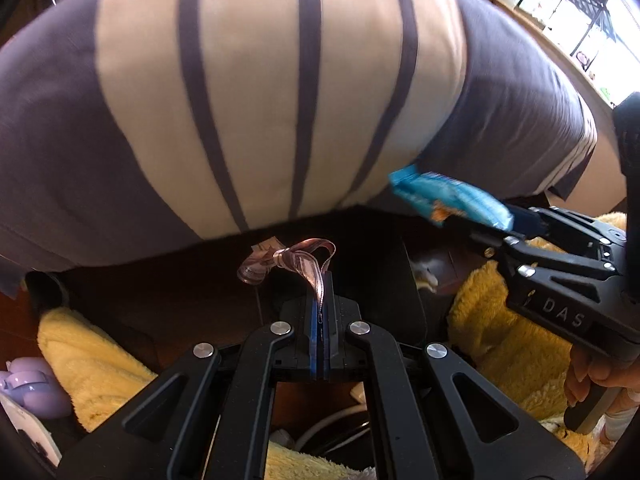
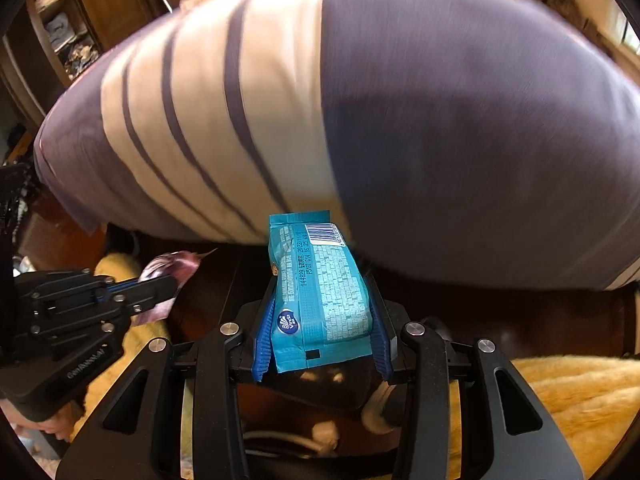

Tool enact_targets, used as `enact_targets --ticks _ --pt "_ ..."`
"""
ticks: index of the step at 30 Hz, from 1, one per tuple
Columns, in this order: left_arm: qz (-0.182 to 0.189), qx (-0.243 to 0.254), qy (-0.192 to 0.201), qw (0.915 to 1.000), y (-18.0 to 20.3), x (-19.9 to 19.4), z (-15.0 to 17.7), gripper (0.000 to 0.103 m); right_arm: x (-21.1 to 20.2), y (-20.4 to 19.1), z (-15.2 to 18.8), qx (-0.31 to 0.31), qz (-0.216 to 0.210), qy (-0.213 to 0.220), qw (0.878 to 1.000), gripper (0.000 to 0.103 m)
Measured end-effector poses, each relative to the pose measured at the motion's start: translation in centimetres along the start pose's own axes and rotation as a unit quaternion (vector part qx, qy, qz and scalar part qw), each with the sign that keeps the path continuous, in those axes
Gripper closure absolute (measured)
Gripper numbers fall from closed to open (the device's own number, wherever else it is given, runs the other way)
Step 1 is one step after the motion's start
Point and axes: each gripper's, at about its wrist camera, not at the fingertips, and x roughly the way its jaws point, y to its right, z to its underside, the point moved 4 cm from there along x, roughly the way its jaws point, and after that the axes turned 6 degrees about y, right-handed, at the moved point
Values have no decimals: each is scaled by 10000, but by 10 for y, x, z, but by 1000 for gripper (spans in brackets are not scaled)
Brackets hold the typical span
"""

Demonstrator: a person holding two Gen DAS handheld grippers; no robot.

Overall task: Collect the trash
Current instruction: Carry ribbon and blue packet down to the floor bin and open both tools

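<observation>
My left gripper [image 1: 321, 280] is shut on a thin pinkish-purple crinkled wrapper strip [image 1: 288, 262] that curls out past its fingertips. From the right wrist view the same wrapper [image 2: 172, 270] sticks out of the left gripper [image 2: 168, 284] at the left edge. My right gripper [image 2: 324, 280] is shut on a turquoise snack packet [image 2: 320, 288] with a barcode at its far end. In the left wrist view that packet [image 1: 448, 196] juts from the right gripper [image 1: 492, 228] at the right. Both grippers point steeply down over dark furniture, just below a striped cushion.
A big cushion [image 1: 256, 100], grey-purple with cream bands, fills the upper half of both views. Yellow fluffy fabric [image 1: 516, 336] lies at both sides below. A lilac plastic toy [image 1: 28, 388] sits at the lower left. A person's hand [image 1: 588, 376] grips the right handle.
</observation>
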Motion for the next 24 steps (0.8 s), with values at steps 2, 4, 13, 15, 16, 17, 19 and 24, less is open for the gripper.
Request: enact_targets --ticks 2,4,13,15,16,17,19,24 --pt "103 -48 -207 9997 -1 14 4 103 13 2 6 99 -115 -258 9996 62" --pt "194 -97 -381 9990 -1 24 8 103 23 5 12 204 -141 -459 9986 62" --pt "303 -41 -743 9968 5 47 16 94 41 8 14 305 -34 -725 9969 45" --pt "246 -31 -740 9969 7 45 16 82 39 9 14 290 -16 -679 9973 35" --pt "215 -41 -732 9971 6 45 15 79 37 8 11 286 6 -656 9974 34" --pt "180 -66 -720 9972 4 43 14 74 36 10 10 295 20 -617 9977 34" --pt "144 -93 -691 9975 0 41 15 72 33 14 8 353 51 -545 9979 34" --pt "-33 -81 -457 9989 -10 22 6 55 22 23 -1 470 150 -332 9982 32"
